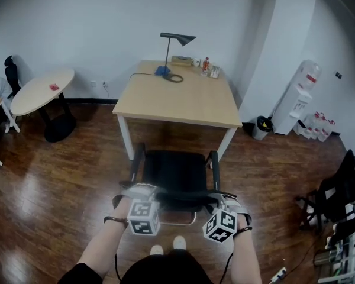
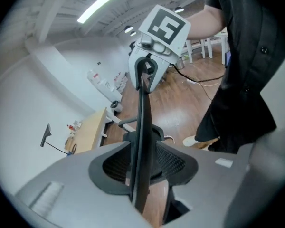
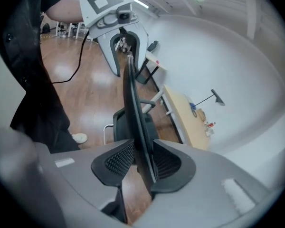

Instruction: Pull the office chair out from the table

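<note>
The black office chair point(image 1: 174, 171) stands on the wood floor, in front of the light wooden table point(image 1: 177, 102), its seat mostly outside the table's edge. Both grippers sit on the top rim of its backrest point(image 1: 176, 196). My left gripper point(image 1: 139, 190) is at the rim's left end. In the left gripper view the thin backrest edge point(image 2: 142, 127) runs between the jaws of the left gripper point(image 2: 143, 167) with a gap on each side. My right gripper point(image 1: 225, 200) is at the right end. In its own view the edge point(image 3: 132, 113) lies between the spread jaws of the right gripper point(image 3: 140, 163).
A desk lamp point(image 1: 176, 39) and small items stand at the table's far edge. A round white table point(image 1: 41, 90) is at the left. A water dispenser point(image 1: 299, 99) and a bin point(image 1: 261, 127) stand at the right wall, with dark chairs point(image 1: 343, 188) nearer.
</note>
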The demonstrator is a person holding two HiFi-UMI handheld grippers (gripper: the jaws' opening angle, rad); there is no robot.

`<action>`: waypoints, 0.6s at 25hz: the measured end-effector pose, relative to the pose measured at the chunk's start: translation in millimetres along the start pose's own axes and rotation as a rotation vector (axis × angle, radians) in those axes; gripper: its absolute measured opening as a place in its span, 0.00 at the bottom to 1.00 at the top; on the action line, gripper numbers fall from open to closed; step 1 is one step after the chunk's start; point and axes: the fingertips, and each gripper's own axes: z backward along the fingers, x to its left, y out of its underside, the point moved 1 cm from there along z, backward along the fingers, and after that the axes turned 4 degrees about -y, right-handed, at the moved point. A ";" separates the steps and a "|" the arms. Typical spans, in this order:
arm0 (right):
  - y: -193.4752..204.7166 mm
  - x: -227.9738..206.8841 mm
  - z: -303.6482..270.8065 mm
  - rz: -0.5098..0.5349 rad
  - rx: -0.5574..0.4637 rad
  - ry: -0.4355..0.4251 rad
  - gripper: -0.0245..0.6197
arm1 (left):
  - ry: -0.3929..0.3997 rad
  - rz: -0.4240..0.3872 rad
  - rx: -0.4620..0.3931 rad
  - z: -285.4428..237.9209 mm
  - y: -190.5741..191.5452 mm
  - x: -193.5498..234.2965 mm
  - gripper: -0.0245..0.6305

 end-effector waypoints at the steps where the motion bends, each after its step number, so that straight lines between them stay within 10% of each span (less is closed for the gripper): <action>1: -3.0 -3.2 6.5 -0.023 -0.041 0.041 0.22 | -0.041 0.037 -0.031 2.1 -4.5 3.3 0.29; 8: -1.1 -5.8 34.4 -0.199 -0.279 0.202 0.13 | -0.318 0.381 -0.170 30.3 -20.5 11.6 0.21; 15: 9.9 15.8 78.4 -0.387 -0.449 0.185 0.10 | -0.498 0.558 -0.212 55.6 -54.1 -10.8 0.14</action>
